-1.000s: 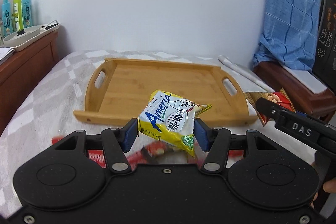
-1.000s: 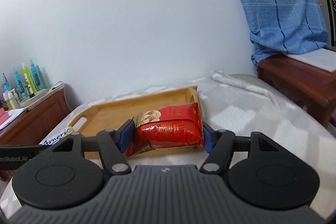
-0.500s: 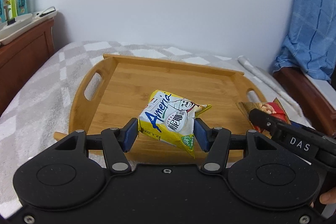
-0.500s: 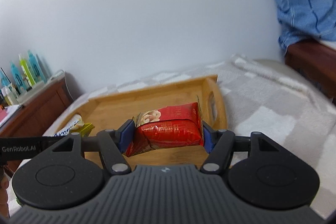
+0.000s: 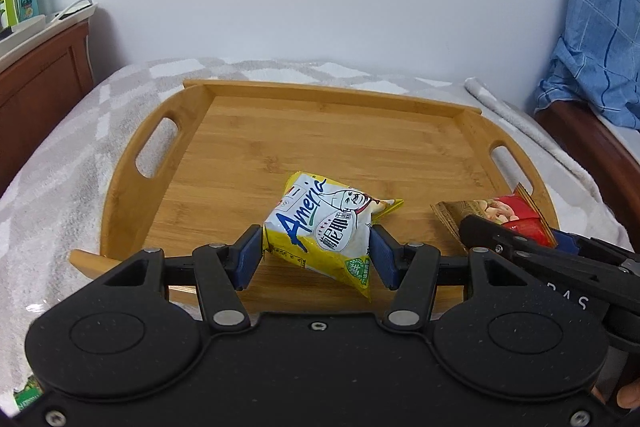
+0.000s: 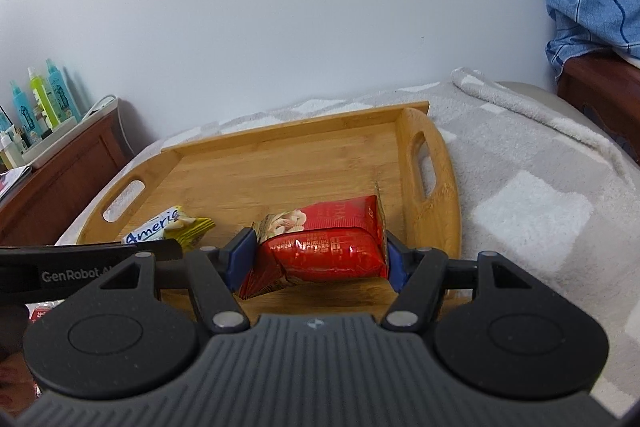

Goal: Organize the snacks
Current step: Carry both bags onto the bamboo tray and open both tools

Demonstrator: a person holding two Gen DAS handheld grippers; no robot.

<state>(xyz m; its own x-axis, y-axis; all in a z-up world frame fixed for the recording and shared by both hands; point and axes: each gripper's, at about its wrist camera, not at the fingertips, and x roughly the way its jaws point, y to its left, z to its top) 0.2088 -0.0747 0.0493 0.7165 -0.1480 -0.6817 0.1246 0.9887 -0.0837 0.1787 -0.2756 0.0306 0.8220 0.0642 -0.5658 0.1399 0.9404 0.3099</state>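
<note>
My left gripper (image 5: 316, 257) is shut on a yellow and white snack packet (image 5: 324, 227) and holds it over the near part of the wooden tray (image 5: 320, 131). My right gripper (image 6: 316, 261) is shut on a red snack packet (image 6: 328, 239) over the tray's (image 6: 288, 163) near right part. The red packet (image 5: 508, 215) also shows at the right of the left wrist view, and the yellow packet (image 6: 168, 227) at the left of the right wrist view. The tray's floor is bare.
The tray lies on a grey and white checked blanket (image 6: 532, 211) on a bed. A wooden cabinet (image 5: 36, 75) with bottles (image 6: 44, 103) stands at the left. A blue cloth (image 5: 600, 39) hangs over wooden furniture at the right. A red item (image 6: 40, 313) lies near the left gripper.
Both grippers have moved forward with their packets, from in front of the tray to over its near part. The tray looks closer and larger.
</note>
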